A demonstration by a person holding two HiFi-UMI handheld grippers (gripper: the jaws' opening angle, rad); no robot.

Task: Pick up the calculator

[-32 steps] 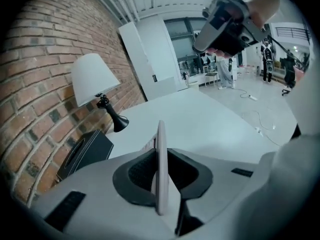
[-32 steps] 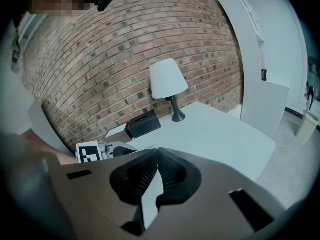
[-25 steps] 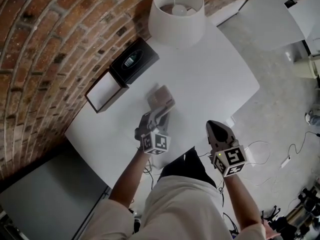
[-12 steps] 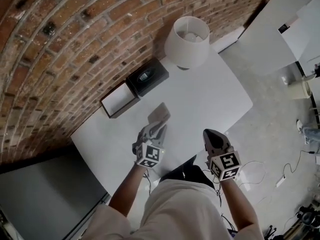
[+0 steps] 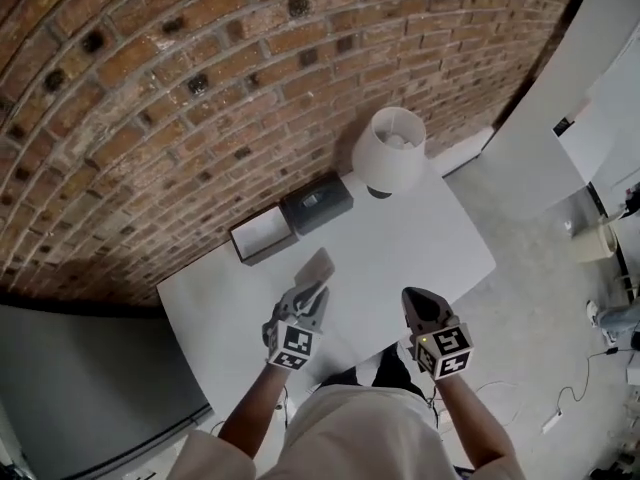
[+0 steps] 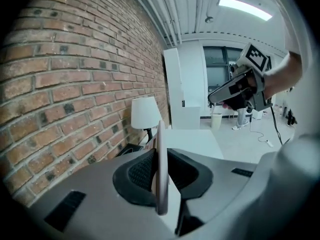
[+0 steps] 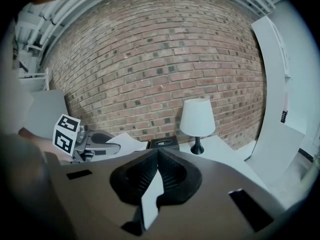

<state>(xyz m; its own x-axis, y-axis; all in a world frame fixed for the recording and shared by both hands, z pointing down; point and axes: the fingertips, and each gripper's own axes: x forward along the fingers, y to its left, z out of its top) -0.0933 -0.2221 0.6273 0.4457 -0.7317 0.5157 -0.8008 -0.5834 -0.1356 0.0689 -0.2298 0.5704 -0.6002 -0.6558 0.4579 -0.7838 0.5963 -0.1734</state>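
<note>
The calculator is a thin, pale pinkish slab held off the white table, and my left gripper is shut on its near end. In the left gripper view the calculator stands edge-on between the dark pads, with the left gripper clamped on it. My right gripper hovers to the right of the left one, over the table's near edge, shut and empty. In the right gripper view its jaws meet at the tips, and the calculator shows at the left.
A white lamp stands at the table's far corner by the brick wall. A black tissue box and a dark box with a white top sit along the wall behind the calculator. Grey floor lies to the right.
Both grippers have risen above the table, the left one carrying the calculator up with it. The table and its objects look smaller and farther below.
</note>
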